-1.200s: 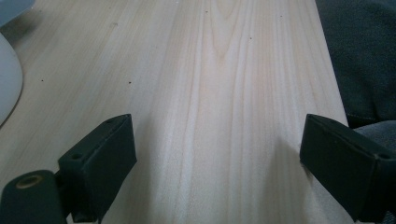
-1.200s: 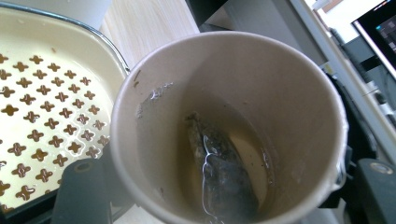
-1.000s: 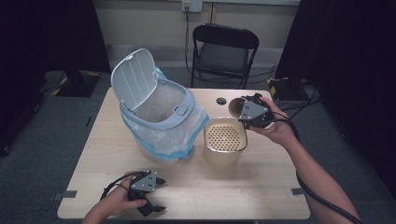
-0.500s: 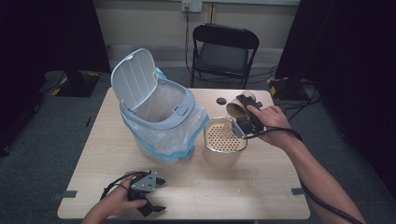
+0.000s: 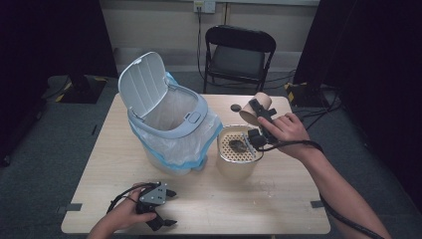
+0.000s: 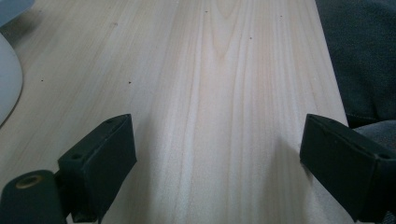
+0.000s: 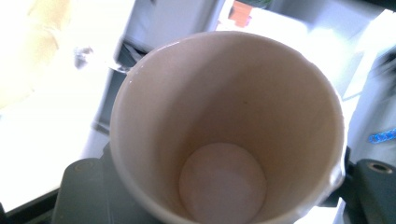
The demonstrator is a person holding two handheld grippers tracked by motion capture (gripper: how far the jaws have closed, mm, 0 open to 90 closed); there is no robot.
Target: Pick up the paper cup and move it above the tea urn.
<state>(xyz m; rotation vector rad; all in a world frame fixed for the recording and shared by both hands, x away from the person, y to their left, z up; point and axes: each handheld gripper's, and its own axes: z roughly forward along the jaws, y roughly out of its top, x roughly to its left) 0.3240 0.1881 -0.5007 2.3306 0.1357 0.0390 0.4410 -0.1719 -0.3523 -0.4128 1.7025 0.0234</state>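
Cup (image 5: 255, 108) in right gripper (image 5: 259, 130), tipped toward strainer (image 5: 238, 149)

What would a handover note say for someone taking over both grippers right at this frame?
Right gripper: shut on the paper cup, held tipped over the strainer bucket. The right gripper view looks into the cup: it appears empty.
Left gripper: open, holding nothing, resting near the table's front edge.
Things: a dark lump lies on the bucket's perforated insert. The lined trash bin stands left of it with its lid up. A small dark lid lies on the table behind the cup.
Done: cup seems emptied into the strainer.
Left, probably: drop the cup into the bin, then deal with the lid.
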